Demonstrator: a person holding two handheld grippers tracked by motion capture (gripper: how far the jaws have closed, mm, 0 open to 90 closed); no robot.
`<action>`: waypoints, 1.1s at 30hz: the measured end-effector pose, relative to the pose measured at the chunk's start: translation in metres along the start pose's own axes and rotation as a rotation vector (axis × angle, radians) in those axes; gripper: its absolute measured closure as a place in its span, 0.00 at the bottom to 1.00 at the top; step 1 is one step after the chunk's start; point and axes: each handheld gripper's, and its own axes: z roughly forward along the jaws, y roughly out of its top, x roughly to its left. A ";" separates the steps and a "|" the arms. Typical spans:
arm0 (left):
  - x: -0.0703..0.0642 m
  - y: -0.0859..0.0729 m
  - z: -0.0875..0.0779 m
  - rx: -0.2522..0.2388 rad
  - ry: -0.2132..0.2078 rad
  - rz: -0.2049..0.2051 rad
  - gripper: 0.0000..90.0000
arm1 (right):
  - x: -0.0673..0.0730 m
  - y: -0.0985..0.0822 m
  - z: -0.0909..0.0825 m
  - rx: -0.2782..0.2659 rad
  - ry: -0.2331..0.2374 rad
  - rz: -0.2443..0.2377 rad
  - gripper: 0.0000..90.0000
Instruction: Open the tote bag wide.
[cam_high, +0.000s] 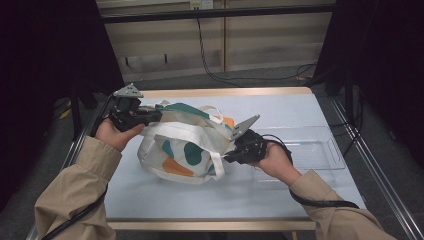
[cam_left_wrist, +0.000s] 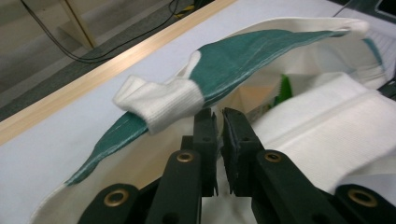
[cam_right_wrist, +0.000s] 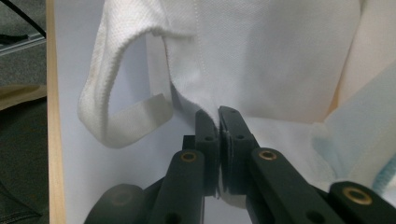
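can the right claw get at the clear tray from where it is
Probably not yet: the right claw is shut on the tote bag. The clear tray lies unobstructed right beside that hand.

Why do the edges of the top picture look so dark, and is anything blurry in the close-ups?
High view: light falls on the table, while both sides fade to black. Left gripper view: the jaws are sharp, the tote bag is softer farther off. Right gripper view: the bag's white cloth is evenly lit, with no glare.
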 end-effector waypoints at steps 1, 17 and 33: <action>0.001 0.000 0.001 -0.004 0.004 -0.010 0.94 | 0.000 -0.001 0.000 -0.002 0.002 0.002 0.96; -0.001 -0.001 0.014 0.003 -0.046 -0.036 1.00 | 0.005 0.000 -0.003 -0.066 -0.018 0.004 0.70; -0.010 -0.002 0.015 0.015 -0.070 -0.014 1.00 | 0.019 0.031 0.006 -0.160 -0.067 -0.013 0.34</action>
